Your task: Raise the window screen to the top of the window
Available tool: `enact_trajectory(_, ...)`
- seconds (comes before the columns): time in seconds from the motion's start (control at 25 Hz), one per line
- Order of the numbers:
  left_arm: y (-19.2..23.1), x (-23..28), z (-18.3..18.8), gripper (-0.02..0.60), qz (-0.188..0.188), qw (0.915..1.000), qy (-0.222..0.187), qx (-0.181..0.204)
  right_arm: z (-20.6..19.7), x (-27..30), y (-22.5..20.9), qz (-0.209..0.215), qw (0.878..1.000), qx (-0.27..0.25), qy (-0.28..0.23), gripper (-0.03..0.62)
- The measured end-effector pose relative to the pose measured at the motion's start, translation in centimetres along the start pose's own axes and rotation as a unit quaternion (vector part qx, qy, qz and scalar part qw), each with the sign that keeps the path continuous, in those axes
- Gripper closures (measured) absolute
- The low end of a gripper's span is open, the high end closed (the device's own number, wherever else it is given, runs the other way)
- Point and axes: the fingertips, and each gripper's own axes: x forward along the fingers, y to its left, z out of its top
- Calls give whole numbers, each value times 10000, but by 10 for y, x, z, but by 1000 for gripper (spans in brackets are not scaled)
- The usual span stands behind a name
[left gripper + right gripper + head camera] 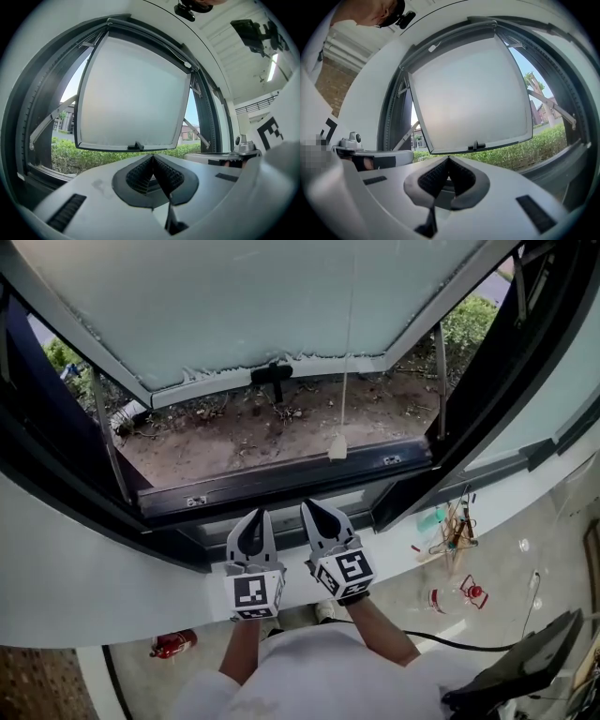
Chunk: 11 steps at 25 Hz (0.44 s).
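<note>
head view: left gripper point(257, 516) and right gripper point(308, 506) both closed, empty; cord pull point(337, 447) hangs at one o'clock from them.

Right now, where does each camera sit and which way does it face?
Head view: on the person's head, facing steeply down at the sill; shows left gripper, right gripper.
Left gripper view: rides that gripper, facing along its shut fingers at the open window.
Right gripper view: likewise, on the right.
Shared: the window's handle.
</note>
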Motion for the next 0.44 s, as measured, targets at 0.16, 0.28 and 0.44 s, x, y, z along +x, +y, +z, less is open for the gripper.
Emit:
enact_trajectory(0.16,2,2,-4,578,-66,10000,27,21,-2,0,-4,-120,9999,-54,15,592)
enact_trajectory(0.28,3,3,-4,578,-97,9999,41,28,-2,1,-7,-191,9997,-125,28,592)
enact_trajectory(0.44,3,6,-5,578,-158,9998,39,70,0,1,-11,-266,9994,-233,0,592)
